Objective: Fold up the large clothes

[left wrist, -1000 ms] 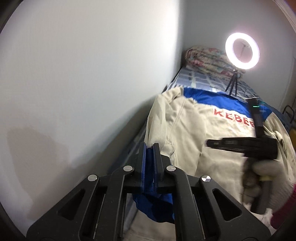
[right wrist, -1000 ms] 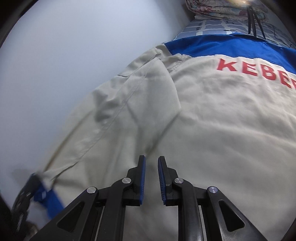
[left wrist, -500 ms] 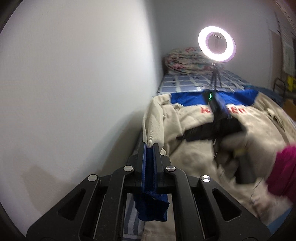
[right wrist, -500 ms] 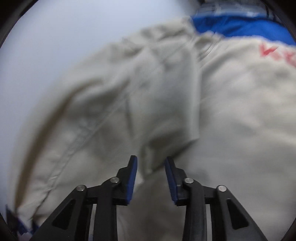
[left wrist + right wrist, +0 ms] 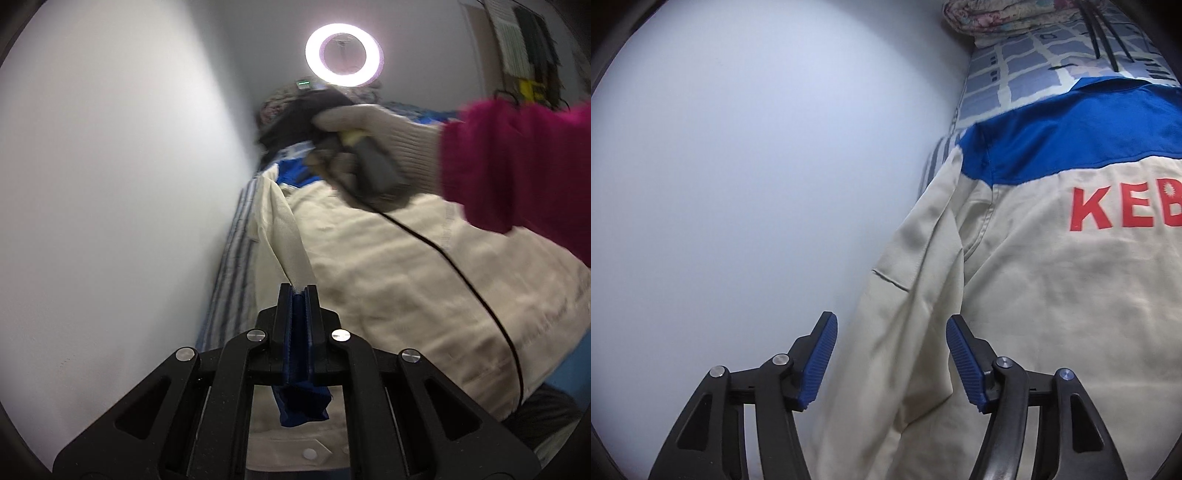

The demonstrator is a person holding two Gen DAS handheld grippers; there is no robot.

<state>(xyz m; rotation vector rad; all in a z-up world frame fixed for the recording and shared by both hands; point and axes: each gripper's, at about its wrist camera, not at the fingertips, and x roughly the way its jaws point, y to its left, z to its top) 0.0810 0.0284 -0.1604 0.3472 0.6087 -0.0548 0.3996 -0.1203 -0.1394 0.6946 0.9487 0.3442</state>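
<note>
Clamped tight, our left gripper (image 5: 298,291) held the blue cuff (image 5: 301,408) of a cream jacket (image 5: 388,266), the sleeve (image 5: 291,240) drawn taut from the pads up toward the shoulder. Our right gripper (image 5: 890,326) stood wide apart and gripped nothing, its blue pads (image 5: 818,363) poised over the same sleeve where it ran down beside the jacket's body. We had the jacket spread back-up on a bed (image 5: 1015,70) against a pale wall (image 5: 738,166), its blue yoke (image 5: 1071,136) and red lettering (image 5: 1123,208) facing us. Seen from the left wrist, our gloved right hand (image 5: 373,129), sleeved in magenta, gripped its handle above the garment, a black cable (image 5: 476,291) trailing across the cloth. Beyond it a ring light (image 5: 343,55) glowed, with a folded floral quilt (image 5: 1008,16) at the bed's far end.
</note>
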